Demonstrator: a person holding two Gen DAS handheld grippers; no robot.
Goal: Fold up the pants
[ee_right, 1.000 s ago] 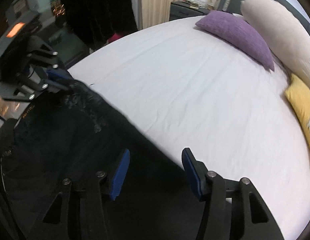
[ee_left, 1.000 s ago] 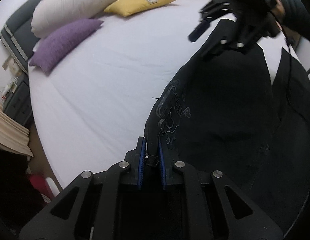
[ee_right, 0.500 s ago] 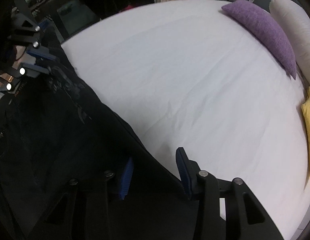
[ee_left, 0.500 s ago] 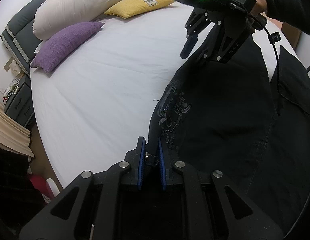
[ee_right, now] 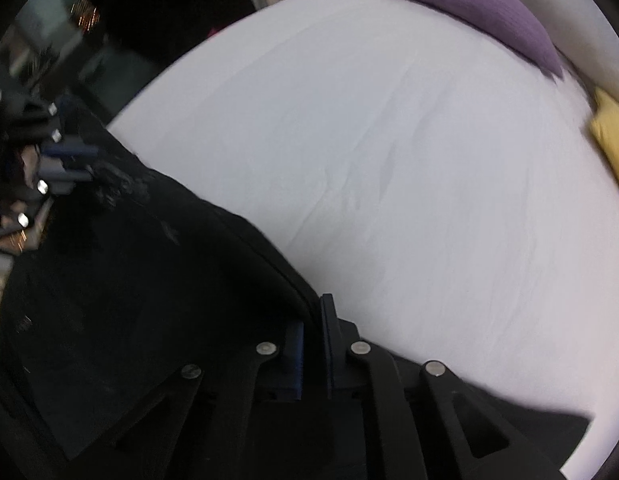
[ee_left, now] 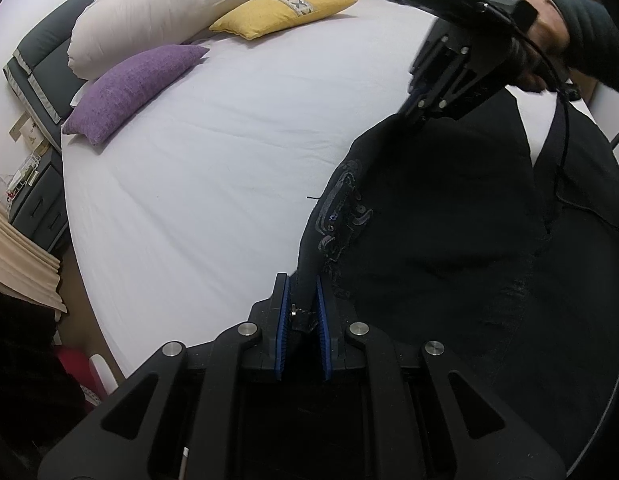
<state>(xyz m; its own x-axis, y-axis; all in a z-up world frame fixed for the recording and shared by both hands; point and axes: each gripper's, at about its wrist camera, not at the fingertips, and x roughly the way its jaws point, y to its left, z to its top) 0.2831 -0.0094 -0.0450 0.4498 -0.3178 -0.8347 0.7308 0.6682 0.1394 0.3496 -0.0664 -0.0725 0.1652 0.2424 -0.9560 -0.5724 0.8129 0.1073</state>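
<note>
Closure of the right gripper is the change: half a second ago its blue pads stood apart on either side of the dark cloth edge, and now they are drawn almost together with the edge of the pants running down between them. In the left wrist view that gripper meets the far end of the same edge, where the cloth rises to its tip. This suggests that both ends of one side of the garment are now held, so a lift or a carry-over to make a fold looks ready to begin, though no fold is made yet.

The left gripper has its jaws nearly shut, with a narrow band of the black fabric, close to the pale printed pattern, pinched between the pads. The right jaws are likewise close to shut on the cloth, although that view is blurred and the pinch itself is dark.

The pants lie spread on the white bed, toward its near side, well apart from the purple cushion.
</note>
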